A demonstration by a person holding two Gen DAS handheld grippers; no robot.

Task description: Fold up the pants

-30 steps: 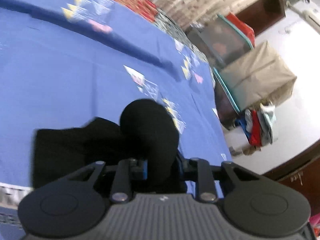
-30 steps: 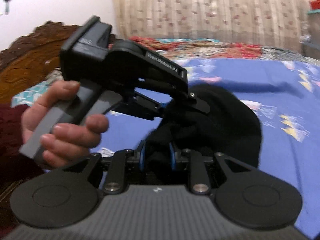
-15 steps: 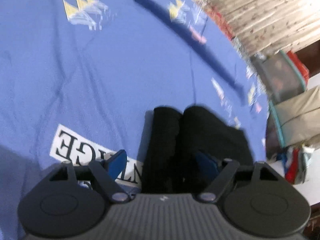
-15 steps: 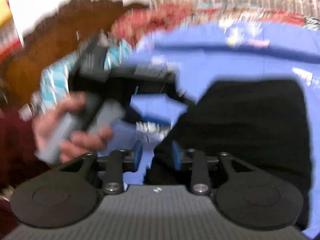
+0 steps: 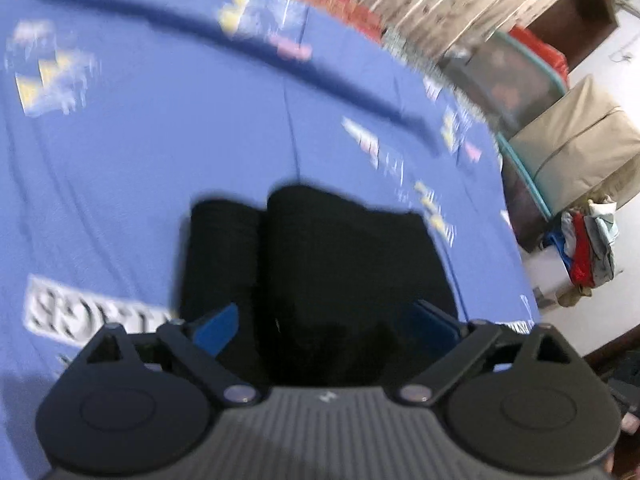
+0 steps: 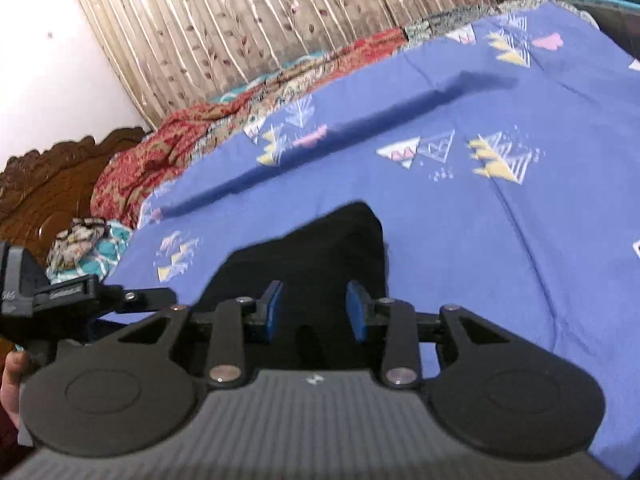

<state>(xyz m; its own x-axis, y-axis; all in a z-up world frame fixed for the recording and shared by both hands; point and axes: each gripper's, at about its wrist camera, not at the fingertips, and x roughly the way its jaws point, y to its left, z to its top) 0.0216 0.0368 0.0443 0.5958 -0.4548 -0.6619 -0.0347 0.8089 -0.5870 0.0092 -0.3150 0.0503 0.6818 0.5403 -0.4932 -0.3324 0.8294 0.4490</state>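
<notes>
The black pants [image 5: 320,264] lie folded in a compact stack on the blue bedsheet [image 5: 140,152]. My left gripper [image 5: 326,326] is wide open just above the near edge of the stack and holds nothing. In the right wrist view the pants [image 6: 320,248] lie flat under my right gripper [image 6: 314,312], which is open with its blue pads [image 6: 272,312] apart over the cloth. The left gripper's body [image 6: 60,296] shows at the left edge of that view.
A printed label [image 5: 96,312] on the sheet lies left of the pants. Storage boxes [image 5: 568,148] and a clothes pile [image 5: 588,248] stand beyond the bed's right edge. A red patterned blanket [image 6: 180,140], a carved headboard [image 6: 48,192] and curtains [image 6: 280,16] lie at the far side.
Both grippers were shut on the pants a second ago. The left opened first, then the right; the pants now lie flat on the sheet and both grippers have drawn back.
</notes>
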